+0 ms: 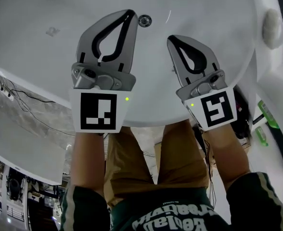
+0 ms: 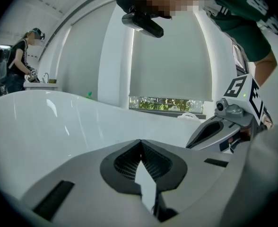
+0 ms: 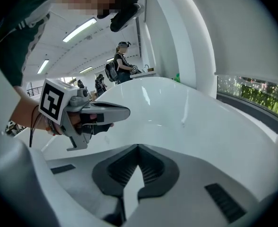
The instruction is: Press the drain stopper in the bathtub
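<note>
Drain stopper point(image 1: 144, 20): head view only.

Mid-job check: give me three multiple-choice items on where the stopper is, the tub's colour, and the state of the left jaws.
1. The drain stopper lies: A) beside the left gripper's tips; B) on the rim; C) on the floor.
2. The bathtub is: A) black; B) white; C) green.
3. The left gripper's jaws are: A) wide apart; B) clamping a cloth; C) together, empty.
Answers: 1 A, head view shows it by the tips; 2 B, glossy white throughout; 3 C, left gripper view shows tips touching.
</note>
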The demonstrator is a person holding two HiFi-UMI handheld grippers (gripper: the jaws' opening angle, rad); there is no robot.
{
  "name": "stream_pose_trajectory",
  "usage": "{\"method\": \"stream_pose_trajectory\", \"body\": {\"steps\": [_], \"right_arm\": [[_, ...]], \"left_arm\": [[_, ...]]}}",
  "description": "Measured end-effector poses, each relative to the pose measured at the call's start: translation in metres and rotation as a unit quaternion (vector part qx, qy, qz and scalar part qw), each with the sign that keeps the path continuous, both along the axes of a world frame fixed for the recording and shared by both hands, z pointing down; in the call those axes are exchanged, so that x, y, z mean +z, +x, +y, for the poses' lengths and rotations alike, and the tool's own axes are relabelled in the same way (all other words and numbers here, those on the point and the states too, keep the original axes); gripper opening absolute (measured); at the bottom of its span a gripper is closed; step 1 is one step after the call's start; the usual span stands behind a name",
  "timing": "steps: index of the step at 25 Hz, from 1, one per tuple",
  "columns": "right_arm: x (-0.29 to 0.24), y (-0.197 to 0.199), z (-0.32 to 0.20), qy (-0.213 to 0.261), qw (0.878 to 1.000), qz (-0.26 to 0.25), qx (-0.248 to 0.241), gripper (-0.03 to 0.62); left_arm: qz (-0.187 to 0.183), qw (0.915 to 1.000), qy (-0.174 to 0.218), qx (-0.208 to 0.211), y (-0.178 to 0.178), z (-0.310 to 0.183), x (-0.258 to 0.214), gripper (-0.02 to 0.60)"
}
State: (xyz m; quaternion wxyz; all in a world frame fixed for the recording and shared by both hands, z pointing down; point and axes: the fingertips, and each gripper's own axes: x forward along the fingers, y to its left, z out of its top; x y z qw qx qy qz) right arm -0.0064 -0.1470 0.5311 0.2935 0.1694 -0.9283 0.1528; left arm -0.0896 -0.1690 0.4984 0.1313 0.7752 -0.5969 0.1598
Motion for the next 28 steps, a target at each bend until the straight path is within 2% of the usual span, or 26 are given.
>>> {"method": "stream_pose_trajectory", "body": {"steps": [10, 18, 28], "right_arm": [[0.068, -0.021, -0.011, 0.002, 0.999, 0.011, -0.034, 0.006], [0.124, -0.025, -0.004, -0.017, 0.998, 0.035, -0.051, 0.006], [0.207, -0.024, -0.011, -0.029, 0.993, 0.089, -0.067, 0.006]], "left_arm": [[0.009, 0.9992, -0.033, 0.021, 0.015, 0.002, 0.049, 0.008], [0.015, 0.9980, -0.061, 0.011, 0.007, 0.008, 0.079, 0.008], [0.020, 0.9975, -0.067, 0.003, 0.003, 0.002, 0.092, 0.008]]}}
